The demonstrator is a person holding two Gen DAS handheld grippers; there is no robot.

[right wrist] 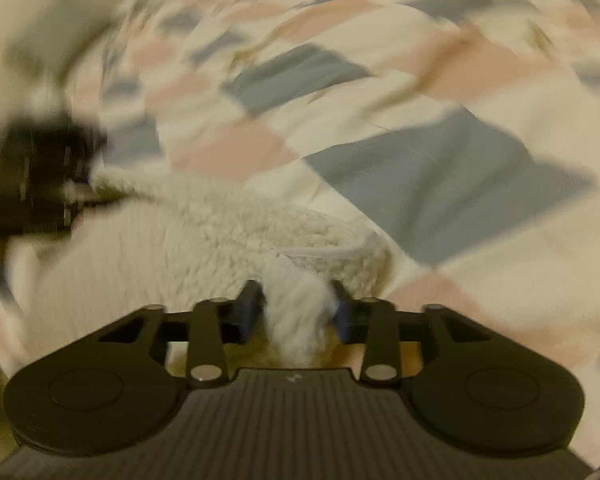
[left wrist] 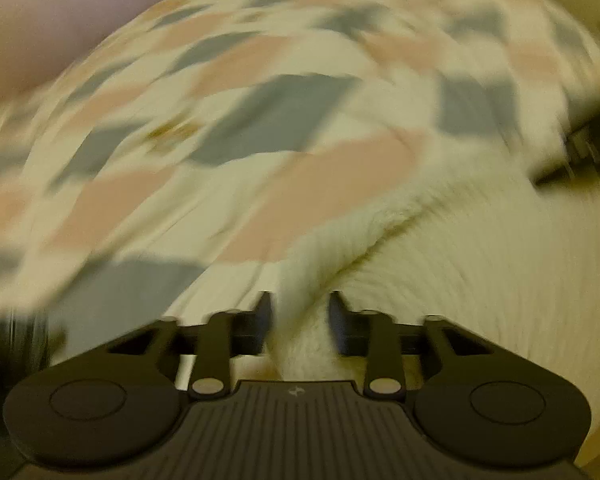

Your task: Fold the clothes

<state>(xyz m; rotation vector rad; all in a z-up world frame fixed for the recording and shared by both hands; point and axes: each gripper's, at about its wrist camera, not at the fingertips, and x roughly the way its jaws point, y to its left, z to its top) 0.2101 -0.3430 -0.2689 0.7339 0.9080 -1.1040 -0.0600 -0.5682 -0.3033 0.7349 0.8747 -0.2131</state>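
Left gripper sits w/ its jaws partly apart, a ridge of the cream fleece garment running up btwn them; a sliver of gap shows on both sides of the cloth, so the pads don't look to be pressing on it, though blur makes that a judgement. From this gripper the garment spreads to the right and ahead, its thick rolled hem slanting up-right toward the other gripper, a dark smear at the right edge. Beneath and to the left is the bed's quilt, pink, grey and cream patches. Right gripper also has its jaws partly apart, a fuzzy tuft of the same garment standing btwn them; the tuft seems to brush the right-hand pad, but whether it's really gripped can't be told. From here the garment lies left and ahead, its edge running off to the left gripper, seen as a dark blur at far left; quilt fills the right. So the fabric's long axis stretches gripper to gripper, each at one end. Next move prob. depends on both ends settling level on the bed.
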